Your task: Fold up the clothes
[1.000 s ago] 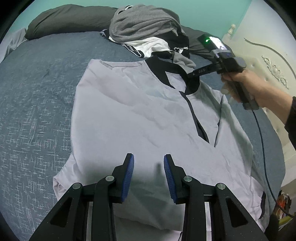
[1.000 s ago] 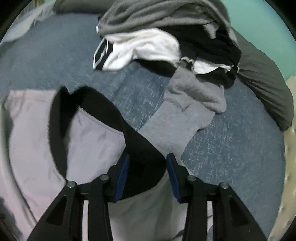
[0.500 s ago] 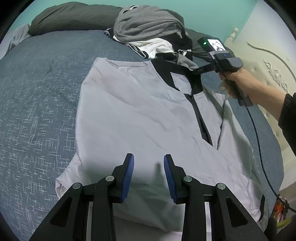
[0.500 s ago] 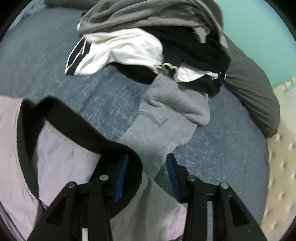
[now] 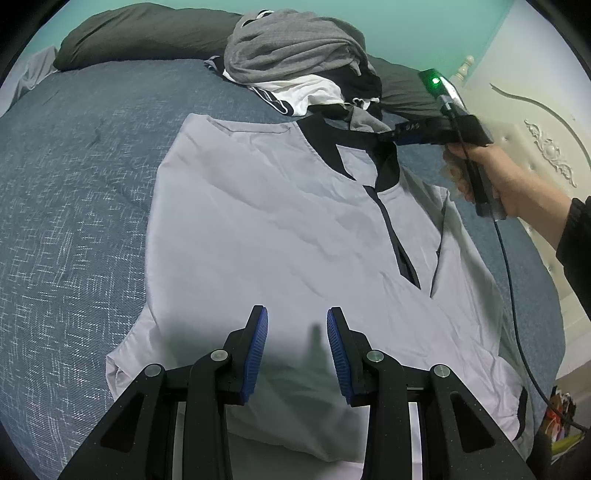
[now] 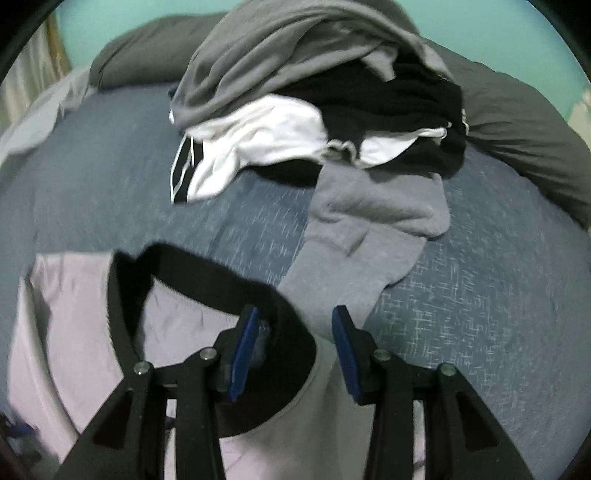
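Across most of both frames spread a blue-grey bedspread (image 5: 74,221), with a teal wall (image 5: 406,22) along the top and a cream carved headboard (image 5: 535,122) at the right. Centre frame lay the pale lilac shirt (image 5: 277,229), flat, its black collar (image 6: 207,273) toward a clothes pile (image 5: 295,62) at upper centre. Below, the left gripper (image 5: 297,343) hovered over the hem, jaws parted and empty. At upper right, the right gripper (image 6: 291,343) stood released at the collar, which lay between its pads. Small writing on its body was unreadable.
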`<state>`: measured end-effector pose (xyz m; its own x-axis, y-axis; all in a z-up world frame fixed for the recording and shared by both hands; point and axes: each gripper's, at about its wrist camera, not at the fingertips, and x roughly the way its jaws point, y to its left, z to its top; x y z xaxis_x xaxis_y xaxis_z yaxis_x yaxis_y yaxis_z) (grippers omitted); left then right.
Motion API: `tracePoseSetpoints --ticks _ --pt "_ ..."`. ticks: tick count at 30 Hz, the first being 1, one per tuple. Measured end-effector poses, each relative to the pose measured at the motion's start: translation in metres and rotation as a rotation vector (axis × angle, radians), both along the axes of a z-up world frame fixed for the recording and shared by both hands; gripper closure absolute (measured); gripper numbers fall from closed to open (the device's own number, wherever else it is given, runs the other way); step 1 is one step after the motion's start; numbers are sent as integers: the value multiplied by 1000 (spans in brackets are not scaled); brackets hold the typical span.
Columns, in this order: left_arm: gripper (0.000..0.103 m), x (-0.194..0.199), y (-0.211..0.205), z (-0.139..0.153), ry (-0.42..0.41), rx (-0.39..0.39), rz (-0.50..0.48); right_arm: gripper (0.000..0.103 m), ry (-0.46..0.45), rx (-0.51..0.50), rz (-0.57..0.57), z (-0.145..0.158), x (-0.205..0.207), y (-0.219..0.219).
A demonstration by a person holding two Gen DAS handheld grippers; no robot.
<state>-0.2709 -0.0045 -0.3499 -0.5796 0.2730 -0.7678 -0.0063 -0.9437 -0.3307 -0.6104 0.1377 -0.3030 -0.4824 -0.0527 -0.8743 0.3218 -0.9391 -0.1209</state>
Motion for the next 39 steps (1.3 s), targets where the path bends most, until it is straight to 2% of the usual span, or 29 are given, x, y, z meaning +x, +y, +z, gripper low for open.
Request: tracePoseSetpoints --ticks 2,4,6,10,11,13,15,21,29,34,39 --pt "66 -1 0 -1 -3 -1 1 61 40 53 -48 0 -2 3" --pt "66 -1 -1 -2 -4 -1 3 61 101 11 -33 11 1 -4" --pt "66 -1 -3 -2 -3 1 6 61 132 -45 30 21 5 -19" --pt "66 -1 -4 -3 -6 3 7 63 87 -149 140 24 10 -52" --pt "66 -1 -4 -2 -4 5 7 73 65 -184 157 22 9 -56" --pt "66 -1 -5 -1 -1 7 7 86 16 -227 177 13 9 -65" --pt "66 -1 -5 0 0 11 8 92 -26 -245 177 4 7 -71" --pt "66 -2 -6 -2 -6 20 9 94 -131 -306 149 -21 -9 -84" --pt "66 -6 -10 -7 -16 29 12 94 -94 -393 49 -22 -33 -91" --pt "66 -6 -12 -8 -16 28 12 94 -41 -429 -31 -10 -41 -74" --pt "66 -6 -13 -5 -11 26 14 94 -16 -447 -39 9 -27 -52"
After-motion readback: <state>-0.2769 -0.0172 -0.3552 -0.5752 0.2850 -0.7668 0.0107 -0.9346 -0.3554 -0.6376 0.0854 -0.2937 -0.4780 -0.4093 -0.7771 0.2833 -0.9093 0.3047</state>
